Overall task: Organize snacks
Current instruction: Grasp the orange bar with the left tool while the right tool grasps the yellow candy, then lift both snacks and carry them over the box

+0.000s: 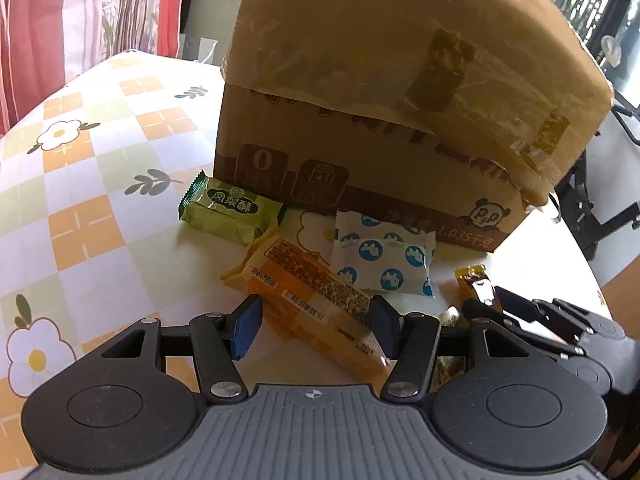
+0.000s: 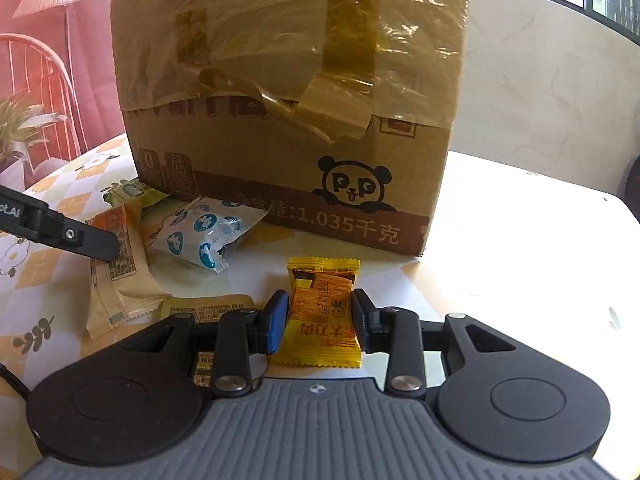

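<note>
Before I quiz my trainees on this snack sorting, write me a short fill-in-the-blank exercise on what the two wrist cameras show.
1. The right gripper has its fingers closed on the ____ snack packet.
2. The animal printed on the cardboard box is a ____.
3. The white packet carries round ____ dots.
4. The left gripper has the ____ packet between its fingers.

Missing words: yellow; panda; blue; orange

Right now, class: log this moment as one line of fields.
left gripper: open around orange packet | right gripper: shut on yellow packet | box: upright behind
</note>
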Available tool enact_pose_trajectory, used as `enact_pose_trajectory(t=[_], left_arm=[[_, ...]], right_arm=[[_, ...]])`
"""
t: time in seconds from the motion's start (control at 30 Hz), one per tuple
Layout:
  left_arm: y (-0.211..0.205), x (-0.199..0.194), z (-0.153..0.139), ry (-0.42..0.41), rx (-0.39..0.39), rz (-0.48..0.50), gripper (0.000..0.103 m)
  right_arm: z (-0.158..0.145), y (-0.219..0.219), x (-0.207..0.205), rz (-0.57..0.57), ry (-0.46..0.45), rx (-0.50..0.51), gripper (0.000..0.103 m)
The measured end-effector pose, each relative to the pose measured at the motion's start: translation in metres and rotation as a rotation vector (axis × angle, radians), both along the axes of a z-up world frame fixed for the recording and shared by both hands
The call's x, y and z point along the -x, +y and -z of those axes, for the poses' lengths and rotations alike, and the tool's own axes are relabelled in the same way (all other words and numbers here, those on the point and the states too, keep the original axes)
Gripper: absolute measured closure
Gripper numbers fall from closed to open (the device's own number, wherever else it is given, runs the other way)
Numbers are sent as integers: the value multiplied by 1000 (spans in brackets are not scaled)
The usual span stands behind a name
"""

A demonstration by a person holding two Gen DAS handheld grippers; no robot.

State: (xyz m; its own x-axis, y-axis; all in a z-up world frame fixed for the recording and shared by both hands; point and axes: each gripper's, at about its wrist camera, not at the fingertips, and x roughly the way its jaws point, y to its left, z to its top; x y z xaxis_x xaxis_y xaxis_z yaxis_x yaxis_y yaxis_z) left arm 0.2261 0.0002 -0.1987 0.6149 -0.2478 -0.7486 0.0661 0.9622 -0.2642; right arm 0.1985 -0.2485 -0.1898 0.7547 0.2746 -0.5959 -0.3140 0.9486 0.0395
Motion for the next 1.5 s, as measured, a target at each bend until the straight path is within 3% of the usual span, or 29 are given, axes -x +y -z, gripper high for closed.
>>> enact_pose_trajectory(t=[0.17, 0.37, 0.5, 0.57, 0.73, 0.93, 1.5], left_arm=[[-7, -10, 3, 8, -9, -48, 38], [-14, -18, 12, 0, -79, -78, 35], [-12, -11, 11, -24, -120, -73, 46], [-7, -4, 11, -37, -114, -76, 56], [1, 6, 14, -40, -96, -65, 60], [-8, 11, 16, -78, -176, -35, 63], [-5, 16, 4, -128, -132, -7, 64]], right_arm=[[0, -3, 2, -5, -2, -1, 67], [2, -1, -1, -7, -3, -2, 67], [3, 1, -3, -7, -3, -1, 67], [3, 1, -3, -7, -3, 0, 66], [3, 1, -3, -7, -4, 3, 66], [4, 2, -2, -12, -5, 6, 66], [2, 2, 1, -31, -26, 11, 67]])
